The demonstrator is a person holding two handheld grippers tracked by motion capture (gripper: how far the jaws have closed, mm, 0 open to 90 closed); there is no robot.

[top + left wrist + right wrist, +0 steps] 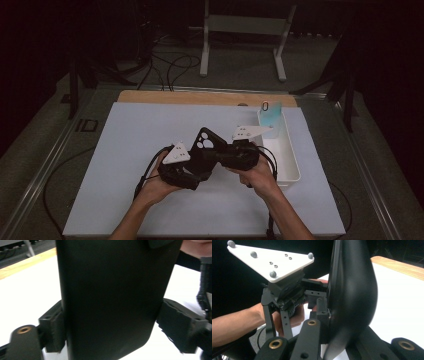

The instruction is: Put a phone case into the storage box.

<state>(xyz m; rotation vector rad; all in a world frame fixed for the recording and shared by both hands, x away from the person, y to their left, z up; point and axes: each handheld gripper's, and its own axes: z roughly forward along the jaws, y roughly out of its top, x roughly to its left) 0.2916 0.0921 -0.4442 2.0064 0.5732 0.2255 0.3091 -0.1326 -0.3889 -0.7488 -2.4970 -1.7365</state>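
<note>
Black phone case clamped between both grippers — forearms converging.

Table cover: a white sheet over the tabletop, with a wooden strip bare along its far edge.
Bin: white, long and narrow, at the sheet's right side.
Blue item: pale and translucent (what it is cannot be told), standing in the bin's far end.
Stand: white legs on the floor beyond.
</note>
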